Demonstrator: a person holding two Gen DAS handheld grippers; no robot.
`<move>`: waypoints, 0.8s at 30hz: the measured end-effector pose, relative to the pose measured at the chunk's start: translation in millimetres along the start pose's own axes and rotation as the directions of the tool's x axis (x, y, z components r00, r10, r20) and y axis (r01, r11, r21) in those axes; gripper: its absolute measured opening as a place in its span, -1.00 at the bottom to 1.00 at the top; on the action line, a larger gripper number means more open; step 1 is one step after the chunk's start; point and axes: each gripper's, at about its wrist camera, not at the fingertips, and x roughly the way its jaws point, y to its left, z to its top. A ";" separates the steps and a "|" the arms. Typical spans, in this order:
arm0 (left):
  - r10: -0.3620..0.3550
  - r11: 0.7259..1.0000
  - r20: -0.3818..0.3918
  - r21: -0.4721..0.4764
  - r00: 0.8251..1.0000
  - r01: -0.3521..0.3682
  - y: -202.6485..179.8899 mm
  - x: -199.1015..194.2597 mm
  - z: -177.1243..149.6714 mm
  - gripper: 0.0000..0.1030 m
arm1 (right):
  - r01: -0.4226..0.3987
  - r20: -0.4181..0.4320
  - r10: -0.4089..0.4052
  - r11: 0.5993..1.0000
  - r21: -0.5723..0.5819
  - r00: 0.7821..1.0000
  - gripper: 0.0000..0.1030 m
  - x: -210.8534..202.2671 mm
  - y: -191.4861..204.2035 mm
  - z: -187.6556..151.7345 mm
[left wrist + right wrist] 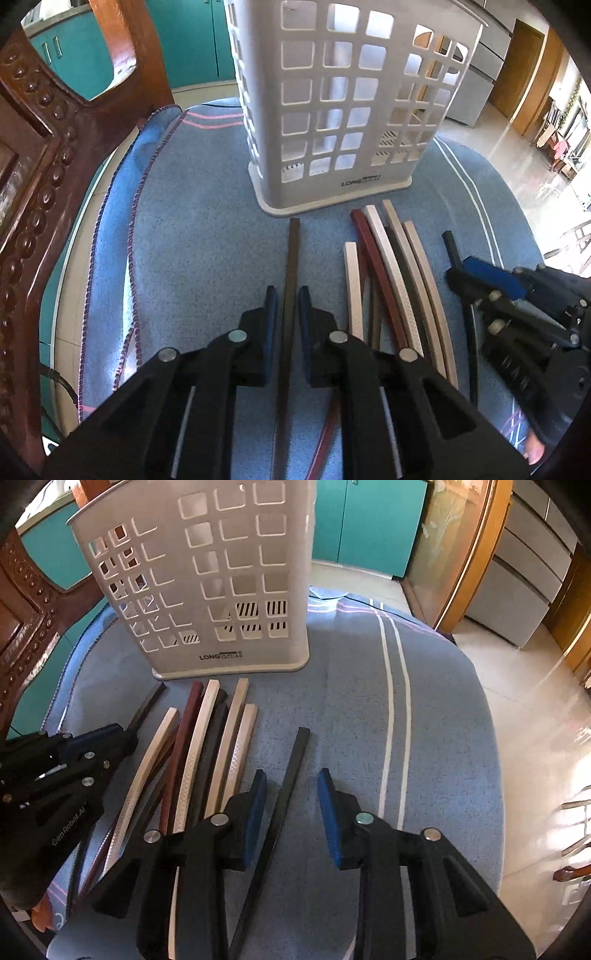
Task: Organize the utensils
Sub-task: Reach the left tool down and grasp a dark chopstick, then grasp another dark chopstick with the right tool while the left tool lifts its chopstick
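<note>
Left hand-held gripper [283, 295]: I am straddling the dark brown chopstick [291, 266] with jaws parted, lying on the desk [192, 229] before the holder [332, 110]; closing seems next.

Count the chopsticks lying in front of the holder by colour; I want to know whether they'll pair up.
Silver chopsticks: 4
Maroon chopsticks: 1
Dark brown or black chopsticks: 3
Total: 8 clearly visible; a further brownish one may lie under the pile, but I cannot tell.
</note>
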 end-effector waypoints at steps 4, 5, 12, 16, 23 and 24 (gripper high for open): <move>-0.017 1.000 0.008 -0.025 1.000 0.017 6.9 -3.7 -8.7 -0.86 | -0.066 0.001 0.066 0.997 0.051 0.998 -0.87 1.3 -9.9 2.0; -0.023 0.999 0.015 -0.030 1.000 0.024 9.3 -6.8 -11.4 -0.86 | -0.081 0.010 0.081 0.994 0.067 0.997 -0.87 -0.9 -13.8 1.6; -0.063 0.996 0.185 -0.046 0.981 0.072 11.9 -82.6 -20.8 -0.87 | -0.111 0.198 0.102 0.993 0.035 0.975 -0.87 -71.7 -25.2 4.2; -0.041 0.998 0.321 -0.035 0.946 0.055 5.4 -142.4 -24.3 -0.87 | -0.085 0.298 0.092 0.996 -0.036 0.950 -0.87 -121.3 -19.3 2.4; -0.033 0.998 0.493 -0.037 0.869 0.059 6.7 -228.0 -12.1 -0.87 | -0.084 0.422 0.109 0.993 -0.079 0.900 -0.87 -183.5 -22.3 5.8; -0.042 0.997 0.516 -0.036 0.856 0.070 7.6 -240.6 -8.0 -0.87 | -0.090 0.439 0.116 0.993 -0.080 0.891 -0.87 -193.2 -22.4 6.9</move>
